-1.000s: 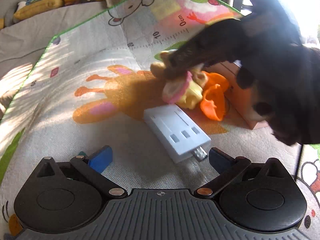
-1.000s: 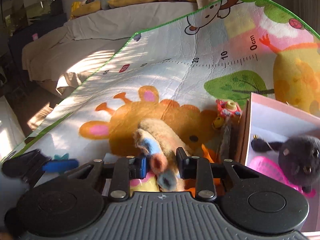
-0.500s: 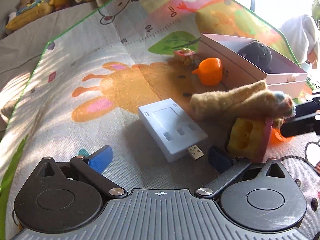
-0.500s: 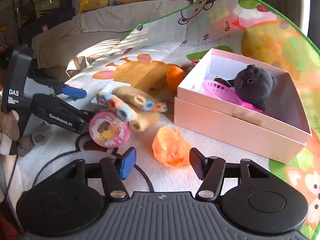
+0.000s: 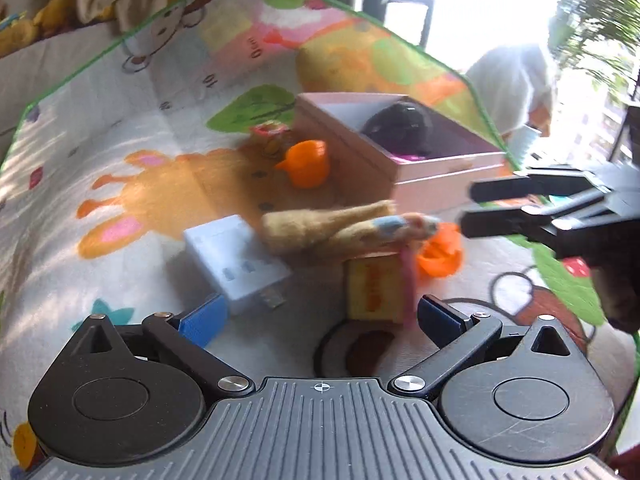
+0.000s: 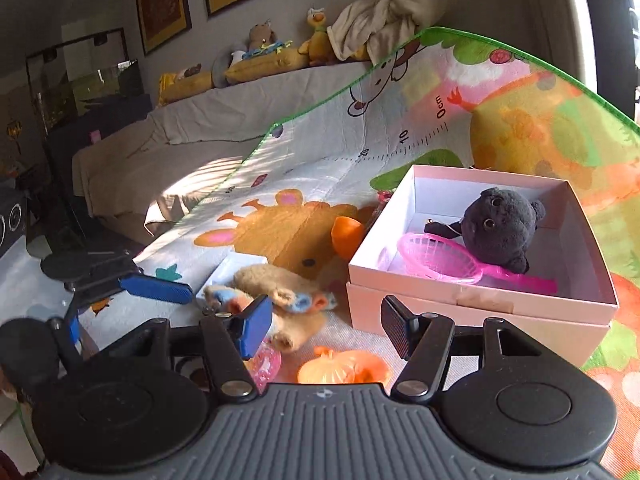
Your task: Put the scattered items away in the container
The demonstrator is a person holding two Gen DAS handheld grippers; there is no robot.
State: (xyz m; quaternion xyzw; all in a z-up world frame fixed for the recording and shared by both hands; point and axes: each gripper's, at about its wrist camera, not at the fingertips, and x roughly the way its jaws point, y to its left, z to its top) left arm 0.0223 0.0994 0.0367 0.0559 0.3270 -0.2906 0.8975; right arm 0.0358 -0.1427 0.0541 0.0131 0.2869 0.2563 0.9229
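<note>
A pink box [image 6: 484,310] stands on the play mat and holds a black plush [image 6: 502,228] and a pink net scoop [image 6: 440,260]; the box also shows in the left wrist view [image 5: 420,168]. A tan plush toy [image 5: 336,224] lies on the mat left of the box, seen too in the right wrist view [image 6: 280,292]. Around it lie a white adapter [image 5: 236,256], a yellow block [image 5: 374,290], an orange cup [image 5: 308,164] and a crumpled orange piece [image 6: 344,368]. My left gripper [image 5: 320,316] is open and empty before the block. My right gripper [image 6: 326,328] is open and empty above the orange piece.
A small pink round toy [image 6: 266,364] lies under the right gripper's left finger. A pink trinket [image 5: 268,134] sits behind the orange cup. A covered sofa [image 6: 224,120] with plush toys and a cloth lies beyond the mat's green edge.
My right gripper let go of the tan plush, which now lies on the mat, and drew back and up. My left gripper shifted right toward the yellow block.
</note>
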